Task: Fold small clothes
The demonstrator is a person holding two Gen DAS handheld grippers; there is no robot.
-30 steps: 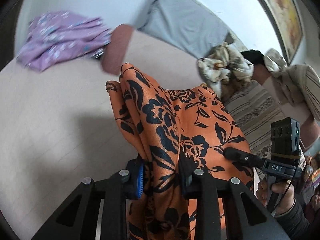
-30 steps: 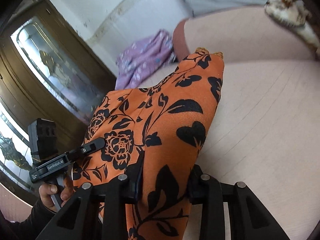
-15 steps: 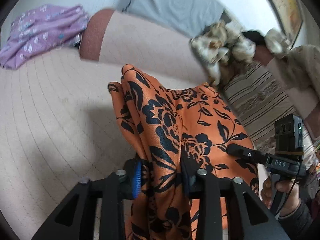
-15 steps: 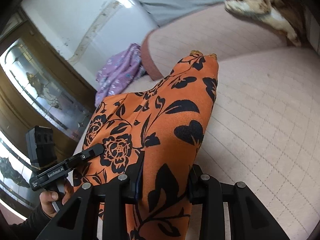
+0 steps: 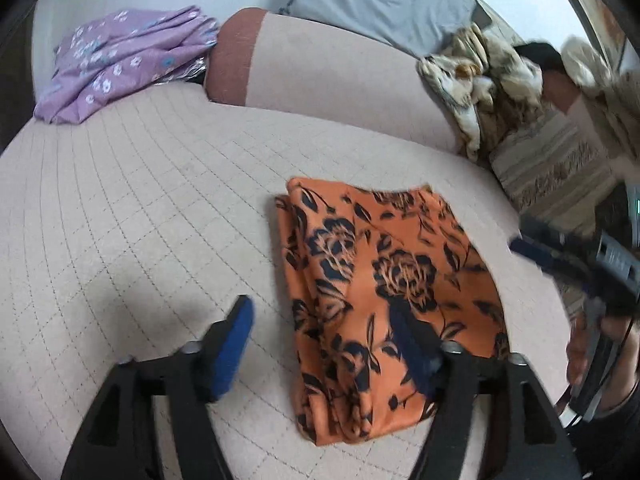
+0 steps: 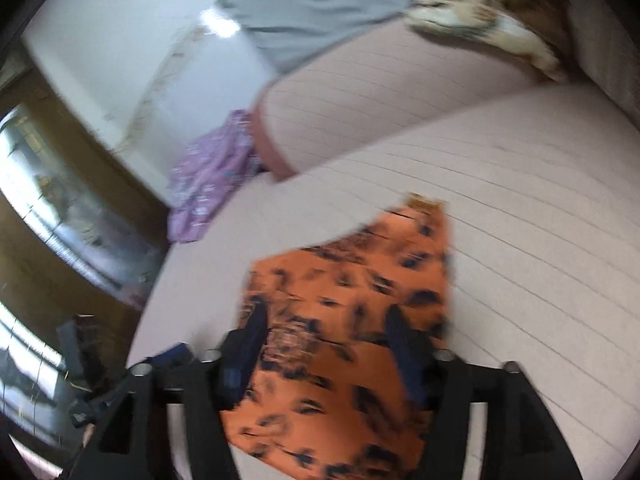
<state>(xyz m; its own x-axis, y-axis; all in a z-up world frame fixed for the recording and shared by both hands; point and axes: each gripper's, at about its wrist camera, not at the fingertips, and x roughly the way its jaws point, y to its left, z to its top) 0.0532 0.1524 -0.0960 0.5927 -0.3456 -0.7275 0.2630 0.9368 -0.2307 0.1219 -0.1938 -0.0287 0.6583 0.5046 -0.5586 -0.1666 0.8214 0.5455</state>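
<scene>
The orange cloth with black flowers [image 5: 392,292] lies folded and flat on the quilted pink cushion [image 5: 140,220]. My left gripper [image 5: 324,344] hovers over its near edge. Its jaws are opening: the left blue pad [image 5: 236,344] stands off the cloth over bare cushion, and the right finger is above the fabric without pressing it. In the blurred right wrist view the same orange cloth [image 6: 352,280] lies between the fingers of my right gripper [image 6: 326,352], whose jaws are also opening and grip nothing. The right gripper [image 5: 560,256] also shows at the right edge of the left wrist view, held by a hand.
A purple flowered garment [image 5: 120,60] lies at the cushion's far left. A pink backrest [image 5: 340,72] with a grey cloth [image 5: 380,0] behind it runs along the back. A crumpled beige pile [image 5: 480,80] and a striped cushion [image 5: 552,168] sit far right. A glass-fronted wooden cabinet [image 6: 60,200] stands left.
Both grippers were shut on the raised orange cloth; now both have let go and their jaws stand wide. The cloth has dropped flat onto the cushion. The left gripper has come down.
</scene>
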